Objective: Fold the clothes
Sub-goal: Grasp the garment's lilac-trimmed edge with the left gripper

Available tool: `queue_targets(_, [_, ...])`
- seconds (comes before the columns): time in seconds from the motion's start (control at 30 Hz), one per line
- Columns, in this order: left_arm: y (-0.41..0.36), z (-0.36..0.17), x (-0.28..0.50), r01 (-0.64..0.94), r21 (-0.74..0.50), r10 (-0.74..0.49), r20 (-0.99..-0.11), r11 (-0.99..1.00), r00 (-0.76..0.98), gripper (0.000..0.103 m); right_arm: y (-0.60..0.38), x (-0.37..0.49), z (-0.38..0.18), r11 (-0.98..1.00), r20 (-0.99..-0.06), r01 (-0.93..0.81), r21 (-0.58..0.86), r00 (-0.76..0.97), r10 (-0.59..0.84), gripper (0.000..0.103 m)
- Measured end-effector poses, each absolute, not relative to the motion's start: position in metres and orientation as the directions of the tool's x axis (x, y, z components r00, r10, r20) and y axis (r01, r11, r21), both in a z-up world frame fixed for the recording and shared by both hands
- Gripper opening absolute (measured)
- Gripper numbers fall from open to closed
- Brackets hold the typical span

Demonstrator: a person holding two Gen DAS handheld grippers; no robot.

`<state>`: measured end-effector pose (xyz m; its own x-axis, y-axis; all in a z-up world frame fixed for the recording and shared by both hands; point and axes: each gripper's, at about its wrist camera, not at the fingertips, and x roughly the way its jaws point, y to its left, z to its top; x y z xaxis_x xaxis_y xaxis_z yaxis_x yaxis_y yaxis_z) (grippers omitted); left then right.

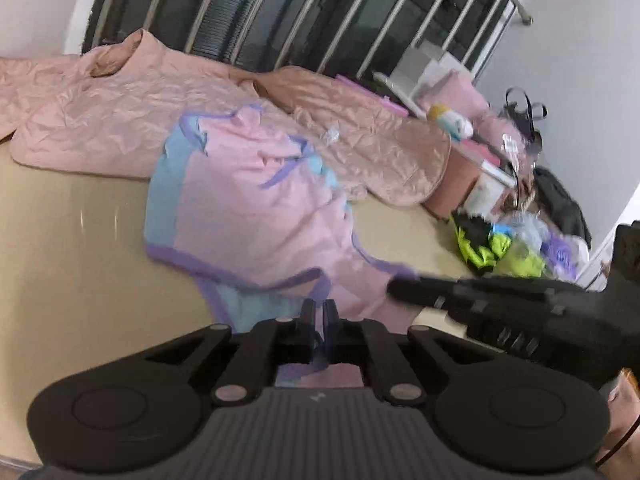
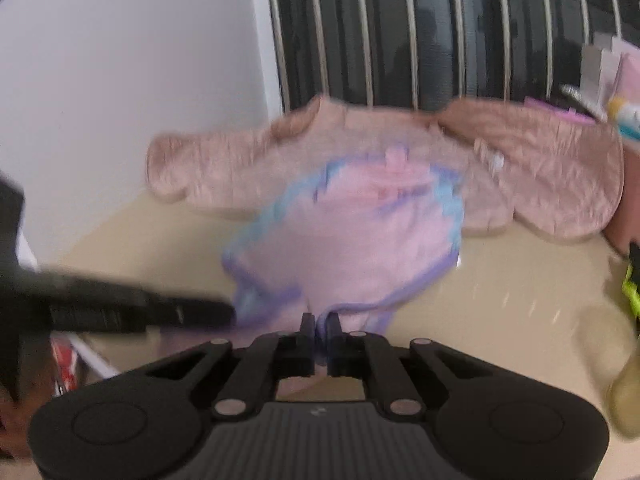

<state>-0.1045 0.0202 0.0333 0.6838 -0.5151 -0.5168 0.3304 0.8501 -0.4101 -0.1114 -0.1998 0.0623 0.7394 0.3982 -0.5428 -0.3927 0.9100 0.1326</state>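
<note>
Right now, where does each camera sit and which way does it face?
Left wrist: on the left gripper, facing down-forward over the pink garment it pinches; the right gripper enters from the right.
Right wrist: on the right gripper, facing the same garment, blurred; the left gripper enters from the left.
Shared: garment, quilted jacket, table, window bars.

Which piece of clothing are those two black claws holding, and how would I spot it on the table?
Find the beige table before the barred window. In front of a wrinkled peach quilted jacket lies the small pink garment, pinched at its near hem by both grippers. Only it has purple edging and light blue panels.
</note>
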Motion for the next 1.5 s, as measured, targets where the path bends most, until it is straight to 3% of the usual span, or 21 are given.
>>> queue_targets(0.07, [0.025,0.038,-0.1,0.312,-0.437,-0.516,-0.497,0.844,0.698,0.004,-0.203,-0.103,0.079,0.906,-0.501,-0.395,0.153,0.759,0.416,0.005])
queue_targets(0.13, [0.033,0.043,-0.096,0.276,-0.468,-0.504,-0.481,0.839,0.717,0.028,-0.205,-0.086,0.095,0.903,-0.464,-0.401,0.155,0.778,0.425,0.005])
queue_targets(0.17, [0.036,0.046,-0.095,0.265,-0.475,-0.498,-0.476,0.839,0.725,0.054,-0.204,-0.074,0.099,0.898,-0.457,-0.408,0.165,0.776,0.436,0.005])
queue_targets(0.2, [0.035,0.049,-0.097,0.276,-0.461,-0.495,-0.465,0.843,0.734,0.061,-0.203,-0.06,0.103,0.892,-0.453,-0.416,0.179,0.769,0.45,0.005])
queue_targets(0.43, [0.004,0.045,-0.106,0.303,-0.319,-0.434,-0.529,0.898,0.729,0.069,-0.18,0.042,0.085,0.913,-0.524,-0.376,0.158,0.752,0.4,0.005])
queue_targets(0.57, [-0.022,0.032,-0.104,0.319,-0.269,-0.417,-0.566,0.909,0.711,0.069,-0.186,0.074,0.069,0.933,-0.589,-0.301,0.197,0.724,0.358,0.013])
queue_targets(0.6, [-0.035,0.029,-0.103,0.331,-0.22,-0.395,-0.584,0.918,0.709,0.07,-0.191,0.072,0.07,0.929,-0.579,-0.301,0.216,0.727,0.37,0.024])
queue_targets(0.63, [-0.046,0.025,-0.1,0.34,-0.161,-0.365,-0.603,0.926,0.71,0.07,-0.198,0.065,0.074,0.925,-0.557,-0.302,0.229,0.738,0.38,0.034])
queue_targets(0.67, [-0.056,0.019,-0.096,0.332,-0.093,-0.314,-0.626,0.939,0.713,0.069,-0.204,0.056,0.077,0.927,-0.54,-0.301,0.225,0.753,0.376,0.052])
queue_targets(0.7, [-0.066,0.013,-0.091,0.319,-0.022,-0.256,-0.649,0.948,0.717,0.058,-0.209,0.046,0.081,0.93,-0.525,-0.299,0.215,0.767,0.368,0.056])
queue_targets(0.73, [-0.071,0.007,-0.087,0.286,0.048,-0.182,-0.669,0.957,0.721,0.047,-0.215,0.034,0.084,0.934,-0.517,-0.298,0.198,0.778,0.357,0.056])
queue_targets(0.77, [-0.07,0.006,-0.087,0.264,0.057,-0.161,-0.663,0.963,0.731,0.034,-0.221,0.022,0.087,0.938,-0.51,-0.296,0.178,0.787,0.346,0.056])
queue_targets(0.8, [-0.063,0.008,-0.085,0.247,0.011,-0.18,-0.656,0.969,0.733,0.027,-0.226,0.008,0.088,0.942,-0.51,-0.301,0.15,0.792,0.334,0.056])
queue_targets(0.87, [-0.044,0.013,-0.083,0.2,-0.096,-0.214,-0.644,0.975,0.735,0.026,-0.233,-0.017,0.085,0.946,-0.516,-0.312,0.089,0.798,0.311,0.056])
queue_targets(1.07, [-0.007,0.029,-0.086,0.143,-0.227,-0.253,-0.595,0.963,0.763,0.026,-0.227,-0.041,0.037,0.947,-0.622,-0.313,0.07,0.728,0.287,0.055])
queue_targets(1.17, [-0.01,0.03,-0.089,0.116,-0.169,-0.196,-0.61,0.979,0.768,0.027,-0.227,-0.039,0.03,0.955,-0.608,-0.254,0.152,0.738,0.293,0.048])
queue_targets(1.33, [-0.015,0.023,-0.095,0.114,-0.145,-0.18,-0.627,0.983,0.758,0.035,-0.222,-0.039,0.031,0.935,-0.574,-0.262,0.239,0.739,0.354,0.047])
queue_targets(1.37, [-0.018,0.022,-0.095,0.114,-0.135,-0.174,-0.633,0.984,0.755,0.035,-0.22,-0.036,0.029,0.935,-0.572,-0.261,0.239,0.74,0.353,0.041])
queue_targets(1.4, [-0.021,0.021,-0.094,0.115,-0.122,-0.167,-0.638,0.986,0.752,0.035,-0.218,-0.034,0.028,0.938,-0.577,-0.255,0.235,0.74,0.345,0.02])
queue_targets(1.43, [-0.023,0.02,-0.094,0.116,-0.103,-0.155,-0.64,0.988,0.752,0.032,-0.216,-0.031,0.027,0.941,-0.585,-0.247,0.229,0.738,0.336,0.008])
queue_targets(1.5, [-0.025,0.019,-0.096,0.109,-0.069,-0.128,-0.638,0.992,0.76,0.005,-0.217,-0.036,0.029,0.953,-0.583,-0.232,0.196,0.754,0.303,0.004])
